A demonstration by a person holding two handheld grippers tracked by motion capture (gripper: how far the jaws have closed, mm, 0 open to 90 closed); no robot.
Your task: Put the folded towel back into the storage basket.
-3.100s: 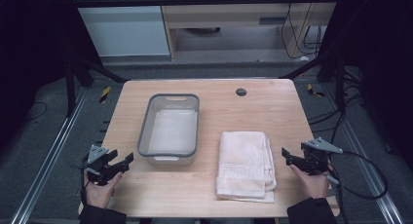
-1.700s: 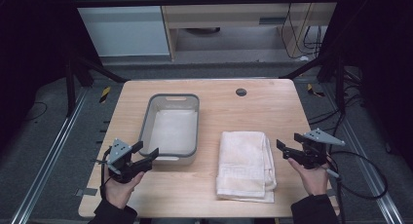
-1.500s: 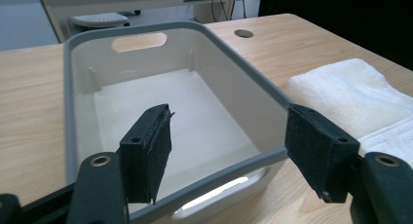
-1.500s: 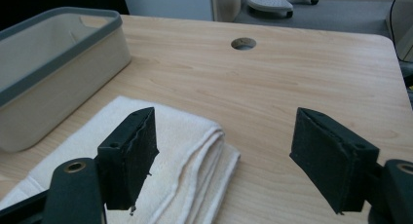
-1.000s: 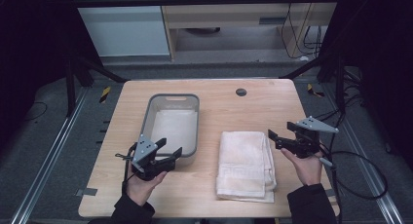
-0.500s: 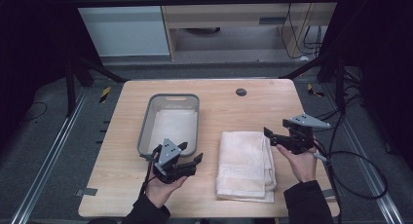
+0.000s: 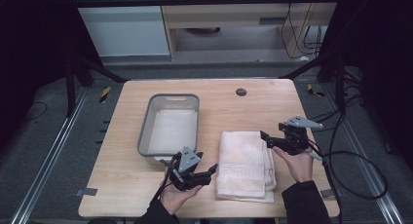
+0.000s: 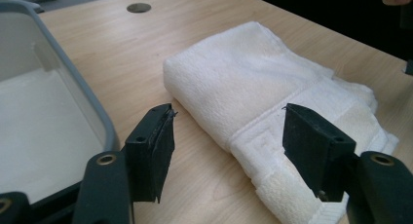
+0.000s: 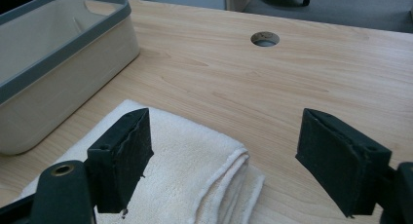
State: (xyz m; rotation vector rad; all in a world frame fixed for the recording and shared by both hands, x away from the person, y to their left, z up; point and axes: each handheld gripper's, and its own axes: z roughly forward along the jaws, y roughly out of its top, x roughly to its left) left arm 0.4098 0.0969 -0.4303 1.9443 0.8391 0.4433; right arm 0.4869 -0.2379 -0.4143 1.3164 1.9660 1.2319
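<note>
The folded white towel (image 7: 246, 165) lies flat on the bench (image 7: 243, 112), right of centre and toward the person's edge. Its long axis runs from the near edge of the bench toward the far edge, roughly parallel to the long side of the tub; one short end faces the person, the other points toward the round hole (image 7: 240, 92) in the bench top. In the left gripper view the towel (image 8: 272, 102) shows a thick rounded fold along one long side and a woven band across the near end. In the right gripper view its layered edges (image 9: 214, 180) lie open at the far right corner.

The left gripper (image 7: 210, 171) hovers just beside the towel's near left corner, its jaws spread apart and empty, with the towel's band seen between them but not touched; they have eased a little closer together. The right gripper (image 7: 265, 138) sits at the towel's far right corner, jaws released wide and holding nothing, just above the cloth.

The grey-rimmed tub (image 7: 146, 136) stands left of the towel, near but apart from it, with a pale lining inside.
</note>
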